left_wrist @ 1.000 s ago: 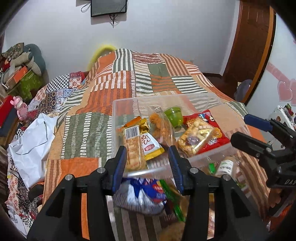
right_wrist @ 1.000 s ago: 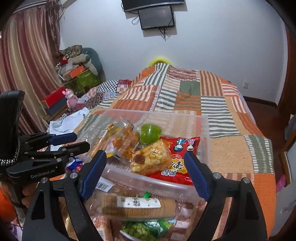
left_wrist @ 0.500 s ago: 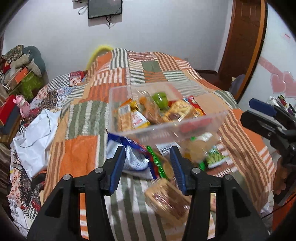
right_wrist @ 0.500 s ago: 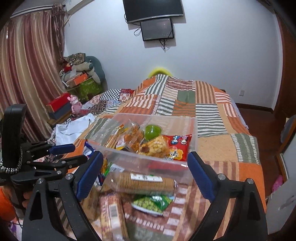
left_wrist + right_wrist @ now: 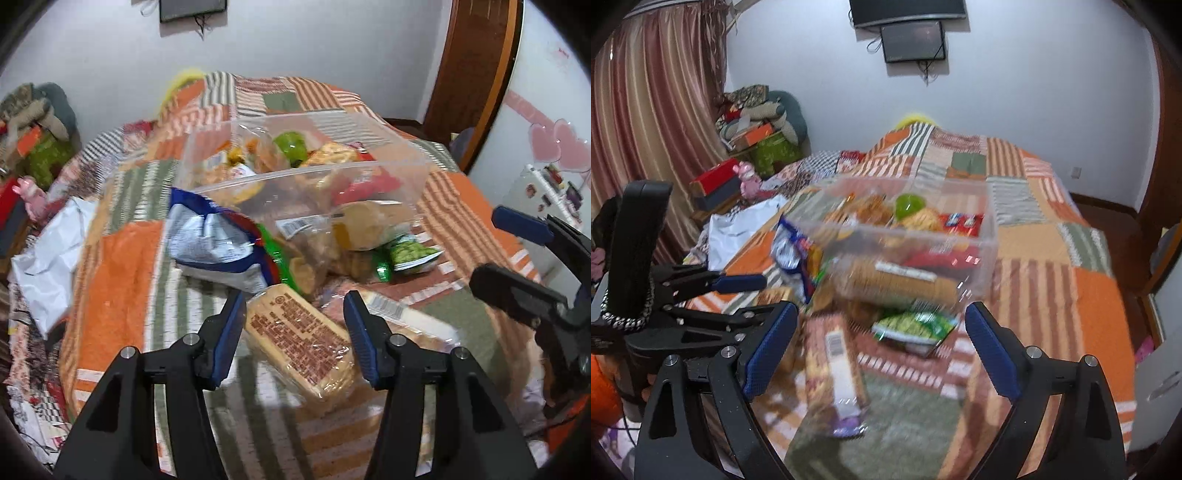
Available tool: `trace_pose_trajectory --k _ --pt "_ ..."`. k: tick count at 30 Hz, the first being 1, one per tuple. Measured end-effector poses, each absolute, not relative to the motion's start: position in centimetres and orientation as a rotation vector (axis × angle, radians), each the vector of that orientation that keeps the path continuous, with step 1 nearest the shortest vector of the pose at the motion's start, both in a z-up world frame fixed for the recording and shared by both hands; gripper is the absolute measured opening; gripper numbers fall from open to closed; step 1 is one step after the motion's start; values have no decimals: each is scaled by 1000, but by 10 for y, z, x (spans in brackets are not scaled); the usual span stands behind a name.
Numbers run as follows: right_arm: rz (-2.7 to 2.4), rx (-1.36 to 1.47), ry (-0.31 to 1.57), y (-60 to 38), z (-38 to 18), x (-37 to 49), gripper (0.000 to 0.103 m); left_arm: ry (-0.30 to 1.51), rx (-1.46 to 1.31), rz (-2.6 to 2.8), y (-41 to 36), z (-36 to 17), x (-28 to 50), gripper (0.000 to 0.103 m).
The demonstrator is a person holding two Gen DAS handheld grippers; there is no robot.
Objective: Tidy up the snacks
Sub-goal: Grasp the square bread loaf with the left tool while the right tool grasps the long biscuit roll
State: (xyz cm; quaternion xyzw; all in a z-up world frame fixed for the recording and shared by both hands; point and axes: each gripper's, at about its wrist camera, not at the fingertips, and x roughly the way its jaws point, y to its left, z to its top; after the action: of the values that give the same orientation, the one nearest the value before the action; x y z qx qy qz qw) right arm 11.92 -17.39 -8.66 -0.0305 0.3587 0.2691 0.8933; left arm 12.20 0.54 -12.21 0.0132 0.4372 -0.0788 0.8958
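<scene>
A clear plastic bin [image 5: 306,171] [image 5: 982,236] holding several snack packs stands on the patchwork bed. In front of it lie loose snacks: a blue-and-white bag [image 5: 214,243], a green pea packet [image 5: 410,253] [image 5: 912,325], a sleeve of round biscuits [image 5: 897,284] and a long cracker pack [image 5: 299,339] [image 5: 834,362]. My left gripper [image 5: 295,319] [image 5: 750,299] hovers over the cracker pack, its jaws opening, and the pads do not press on it. My right gripper [image 5: 879,332] [image 5: 513,254] stands wide open above the loose snacks, holding nothing.
A crumpled white plastic bag [image 5: 48,251] [image 5: 738,225] lies at the bed's left edge. Boxes and a pink toy [image 5: 748,181] sit beside the bed, under a curtain. A wooden door [image 5: 472,74] is at the right. The bed stretches on behind the bin.
Both grippers have drawn back from the bin, which now looks farther away. More loose snacks have come into view in front of it. The left jaws have widened.
</scene>
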Motion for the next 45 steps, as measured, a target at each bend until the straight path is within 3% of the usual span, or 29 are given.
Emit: trace_pose_trajectory --k 15,17,21,23,31,34,37,45 --pt "622 -58 865 -153 -126 111 90 925 -92 -155 31 -135 104 60" --pt "623 -57 870 -152 -129 113 85 925 -97 -149 31 -136 104 60" --pt "645 -65 907 -148 -139 117 64 930 -35 -121 21 -139 106 60" --pt "654 -63 915 -147 -141 118 60 948 -23 -110 20 -147 109 59" --pt "671 -74 920 -134 -141 120 60 990 -90 -95 29 -168 117 59" --pt "673 -89 919 -128 -142 121 60 979 -98 -95 27 -169 120 51" --pt "655 -120 908 -125 -146 120 49 973 -83 -90 22 -172 121 38" --pt "677 -106 884 -129 -140 113 43 955 -119 -99 30 -166 112 36"
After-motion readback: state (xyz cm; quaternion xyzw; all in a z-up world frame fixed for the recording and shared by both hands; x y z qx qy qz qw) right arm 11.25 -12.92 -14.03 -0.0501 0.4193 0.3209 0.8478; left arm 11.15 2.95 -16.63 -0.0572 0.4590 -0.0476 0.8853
